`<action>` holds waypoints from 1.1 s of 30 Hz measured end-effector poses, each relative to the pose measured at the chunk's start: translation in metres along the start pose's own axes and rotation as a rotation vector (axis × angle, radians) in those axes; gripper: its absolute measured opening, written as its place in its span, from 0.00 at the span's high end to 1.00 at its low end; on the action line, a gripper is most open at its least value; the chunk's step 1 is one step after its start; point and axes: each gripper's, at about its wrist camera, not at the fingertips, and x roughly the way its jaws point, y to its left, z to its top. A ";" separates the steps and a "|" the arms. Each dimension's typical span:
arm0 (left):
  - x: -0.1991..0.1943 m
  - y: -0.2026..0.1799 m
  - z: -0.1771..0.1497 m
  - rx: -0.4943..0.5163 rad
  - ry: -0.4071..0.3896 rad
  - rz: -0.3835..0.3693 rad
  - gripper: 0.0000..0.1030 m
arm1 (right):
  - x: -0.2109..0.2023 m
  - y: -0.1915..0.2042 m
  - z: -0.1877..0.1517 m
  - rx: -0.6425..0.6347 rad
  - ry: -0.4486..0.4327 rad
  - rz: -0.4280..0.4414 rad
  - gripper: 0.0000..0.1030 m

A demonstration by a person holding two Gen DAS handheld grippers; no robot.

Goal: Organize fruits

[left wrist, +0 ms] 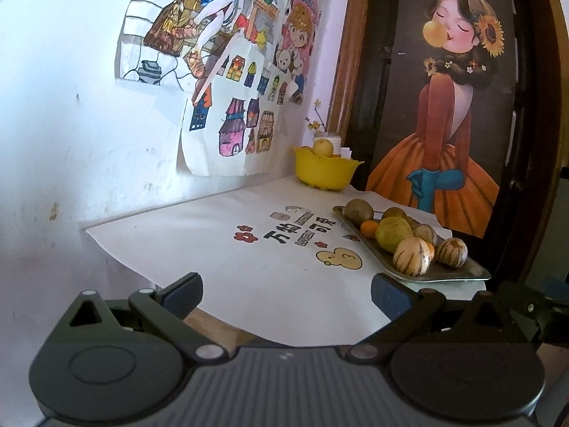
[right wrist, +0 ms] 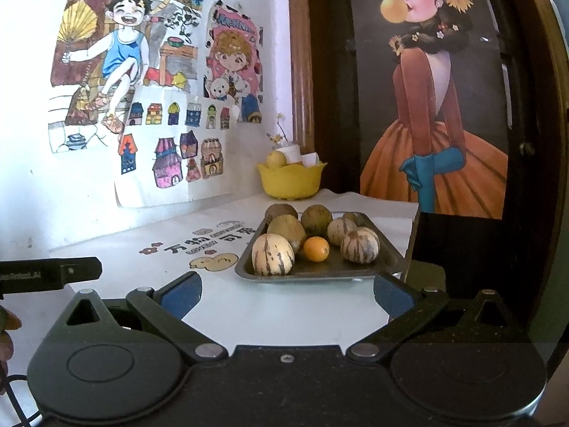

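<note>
A white printed cloth [right wrist: 220, 306] is spread under tray [right wrist: 387, 254] and bowl [right wrist: 291, 181] (drawings taped on the wall [right wrist: 32, 142]); both the left gripper [left wrist: 286, 293] and the right gripper [right wrist: 286, 293] are held wide apart, empty.

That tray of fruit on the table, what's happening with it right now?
Nothing is being handled yet. A person holds two grippers short of the metal tray; the left gripper and right gripper are both open and empty. The tray carries striped melons, a small orange and several brownish-green fruits. A yellow bowl at the back already holds a yellow fruit.
</note>
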 end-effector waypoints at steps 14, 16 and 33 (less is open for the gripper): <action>0.009 0.003 -0.004 0.003 0.023 0.006 0.00 | 0.016 0.001 -0.007 0.006 0.040 -0.007 0.01; 0.009 0.003 -0.004 0.005 0.023 0.007 0.00 | 0.017 0.001 -0.007 0.010 0.043 -0.008 0.01; 0.009 0.002 -0.006 0.007 0.029 0.010 0.00 | 0.016 0.002 -0.009 0.005 0.050 -0.007 0.01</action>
